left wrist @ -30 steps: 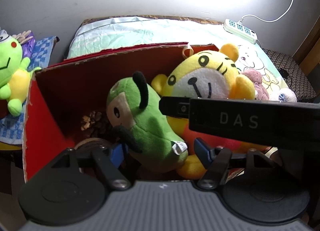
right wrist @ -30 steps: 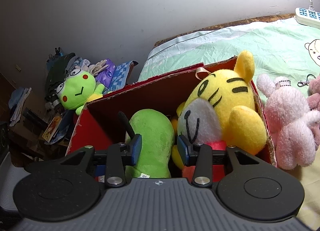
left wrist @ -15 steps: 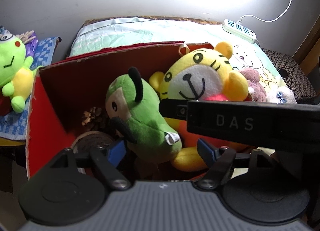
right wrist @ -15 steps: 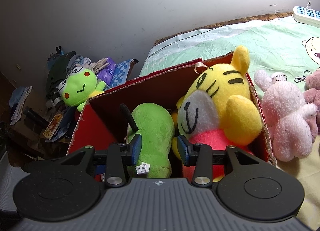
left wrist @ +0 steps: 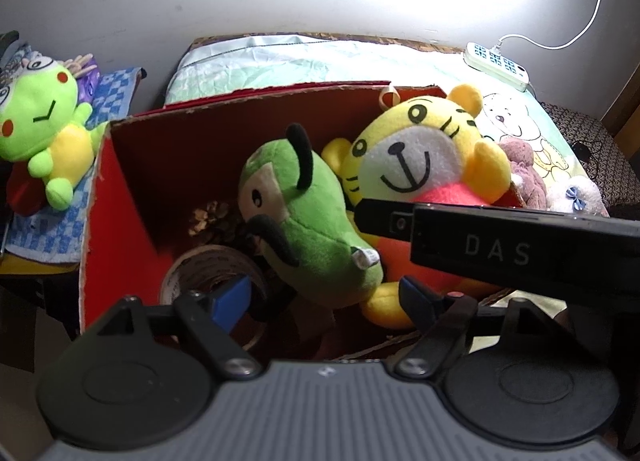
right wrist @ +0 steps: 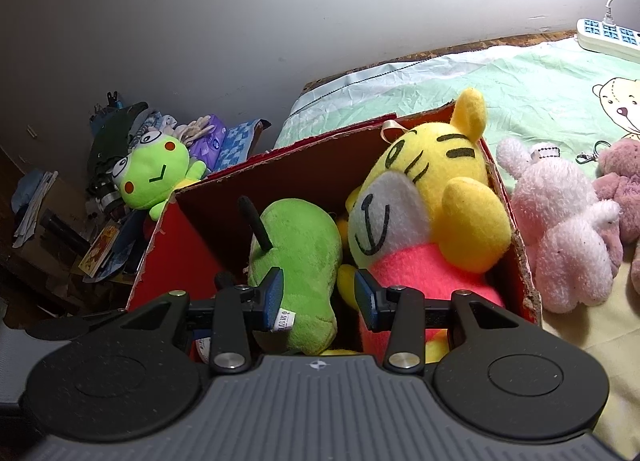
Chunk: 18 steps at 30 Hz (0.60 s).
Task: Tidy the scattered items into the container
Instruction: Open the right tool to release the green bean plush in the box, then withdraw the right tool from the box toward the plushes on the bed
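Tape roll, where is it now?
Left wrist view: the tape roll lies in the red box, at its left side, beside the green plush and a pinecone.

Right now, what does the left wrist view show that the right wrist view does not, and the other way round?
Only the left wrist view shows the brown tape roll and pine cone on the box floor, plus the green toy's face.

Only the right wrist view shows the fluffy pink plush whole, lying outside the box.

Both show the red cardboard box, the green plush and yellow tiger plush inside, and the bright green frog plush left out.
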Tool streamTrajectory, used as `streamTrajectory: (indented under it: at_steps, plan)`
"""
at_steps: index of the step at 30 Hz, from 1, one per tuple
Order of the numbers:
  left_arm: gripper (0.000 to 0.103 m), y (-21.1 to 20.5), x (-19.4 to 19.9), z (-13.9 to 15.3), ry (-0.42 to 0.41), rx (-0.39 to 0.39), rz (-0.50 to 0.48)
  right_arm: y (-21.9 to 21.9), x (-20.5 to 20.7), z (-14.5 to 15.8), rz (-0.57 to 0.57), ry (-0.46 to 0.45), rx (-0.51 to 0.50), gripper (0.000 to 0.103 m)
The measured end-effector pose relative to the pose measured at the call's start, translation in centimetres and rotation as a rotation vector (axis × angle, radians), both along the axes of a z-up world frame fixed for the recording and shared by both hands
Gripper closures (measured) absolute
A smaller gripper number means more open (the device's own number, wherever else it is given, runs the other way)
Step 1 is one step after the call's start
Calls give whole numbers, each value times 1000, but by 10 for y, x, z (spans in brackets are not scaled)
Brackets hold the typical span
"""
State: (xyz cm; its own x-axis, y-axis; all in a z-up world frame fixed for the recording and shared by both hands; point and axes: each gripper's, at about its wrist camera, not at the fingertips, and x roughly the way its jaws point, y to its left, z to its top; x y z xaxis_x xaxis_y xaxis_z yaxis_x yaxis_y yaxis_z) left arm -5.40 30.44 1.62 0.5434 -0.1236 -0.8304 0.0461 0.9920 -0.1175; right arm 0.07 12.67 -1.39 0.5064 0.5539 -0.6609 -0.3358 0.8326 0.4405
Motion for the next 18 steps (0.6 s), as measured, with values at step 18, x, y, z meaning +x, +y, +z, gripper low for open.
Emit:
streamTrajectory:
  at_steps: [18]
  plan:
    - [16,8,-16,13,-33,58,73,-1,-20,14,-33,-71,-30,59]
